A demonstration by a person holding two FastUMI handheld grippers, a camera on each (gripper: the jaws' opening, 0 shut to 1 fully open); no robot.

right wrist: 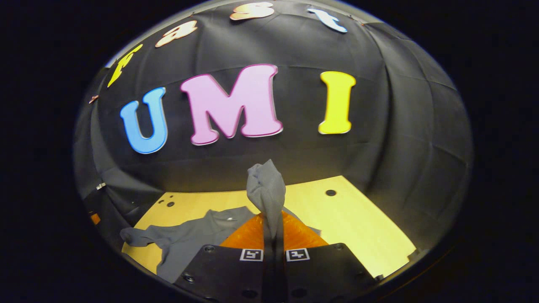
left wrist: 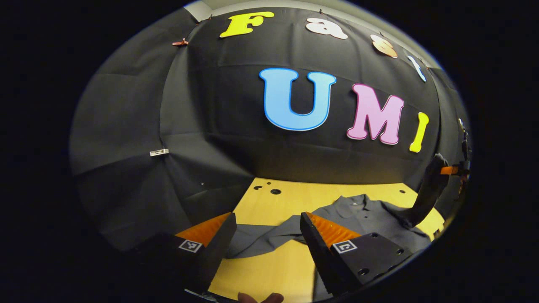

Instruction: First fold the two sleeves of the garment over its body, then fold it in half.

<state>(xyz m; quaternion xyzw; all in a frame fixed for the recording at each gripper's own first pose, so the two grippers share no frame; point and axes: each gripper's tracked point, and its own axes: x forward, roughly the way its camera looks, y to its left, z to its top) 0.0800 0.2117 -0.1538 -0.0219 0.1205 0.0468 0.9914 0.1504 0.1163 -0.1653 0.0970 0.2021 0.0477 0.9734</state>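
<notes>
- Shirt (left wrist: 370,219) lies flat on the tabletop (left wrist: 273,261), collar toward the booth wall, body spread across the middle.
- Right gripper (right wrist: 273,229): fingers clamped together on the right sleeve (right wrist: 266,189). Cloth sticks up in a bunch from between them, lifted clear of the tabletop.
- In the left gripper view the right gripper (left wrist: 429,191) shows far right, with the sleeve hanging from it down to the shirt.
- Left gripper (left wrist: 267,229): fingers apart, holding nothing, hovering over the near edge of the tabletop.
- Left sleeve (left wrist: 261,237) lies straight ahead of the open fingers, stretched out sideways from the body, its long axis roughly across the gap between them. Tip end sits just beyond the fingers, not touching.
- From the right gripper view the shirt body lies down and to the left of the held sleeve, so that fold likely goes leftward, over the chest.
- Judgement: right sleeve fold is under way, not laid yet. Left sleeve untouched, and the left gripper is the nearer one for it.
- Risk: lifting the sleeve too high could drag the body out of flat.
</notes>
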